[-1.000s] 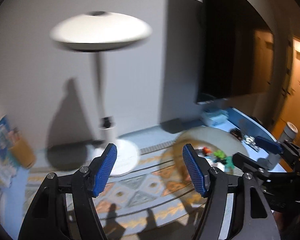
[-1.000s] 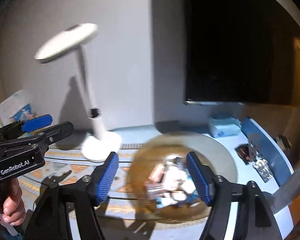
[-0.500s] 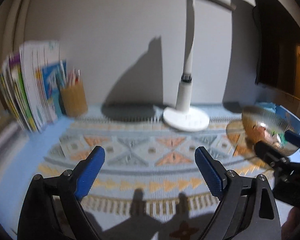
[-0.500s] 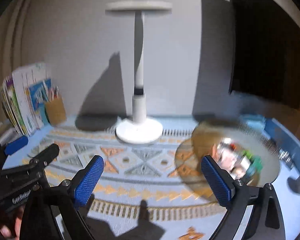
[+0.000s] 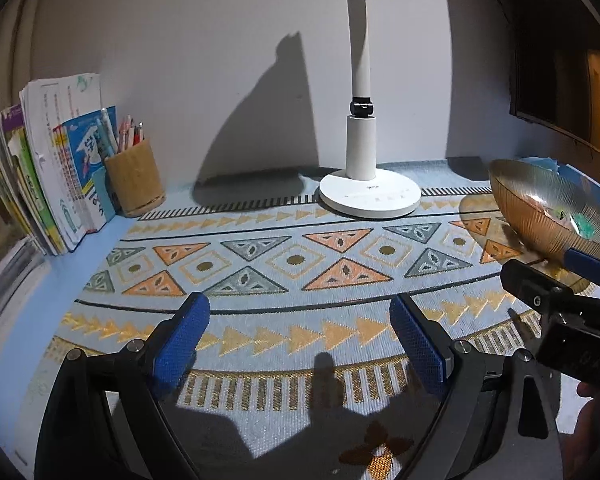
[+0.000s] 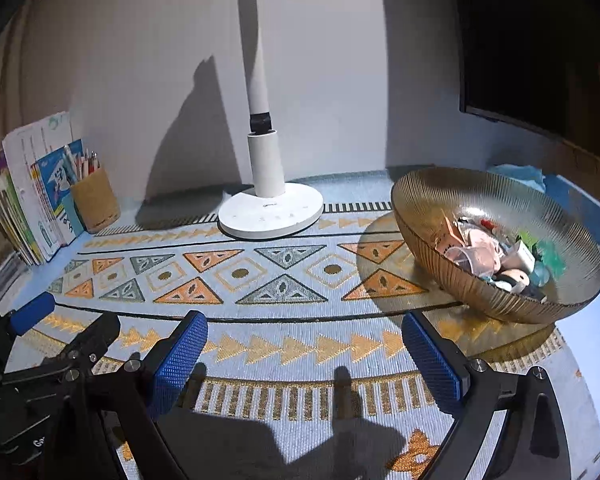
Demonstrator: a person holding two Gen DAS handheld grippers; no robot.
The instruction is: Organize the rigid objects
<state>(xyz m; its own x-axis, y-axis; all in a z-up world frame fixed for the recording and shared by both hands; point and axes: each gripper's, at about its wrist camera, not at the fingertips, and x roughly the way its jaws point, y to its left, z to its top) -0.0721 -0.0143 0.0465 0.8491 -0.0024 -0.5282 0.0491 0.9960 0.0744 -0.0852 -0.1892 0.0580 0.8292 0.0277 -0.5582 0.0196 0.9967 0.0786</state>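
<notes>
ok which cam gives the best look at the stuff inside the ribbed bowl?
Right wrist. There the bowl sits whole, its inside facing the camera, with the pile of small items visible. In the left wrist view the bowl is cut by the right edge, seen mostly from outside, with only a sliver of the contents.

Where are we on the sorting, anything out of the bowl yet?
Nothing looks sorted: the small items lie heaped in the ribbed glass bowl, and the patterned mat holds none. Both the left claw and right claw are open and empty. All picking remains.
</notes>
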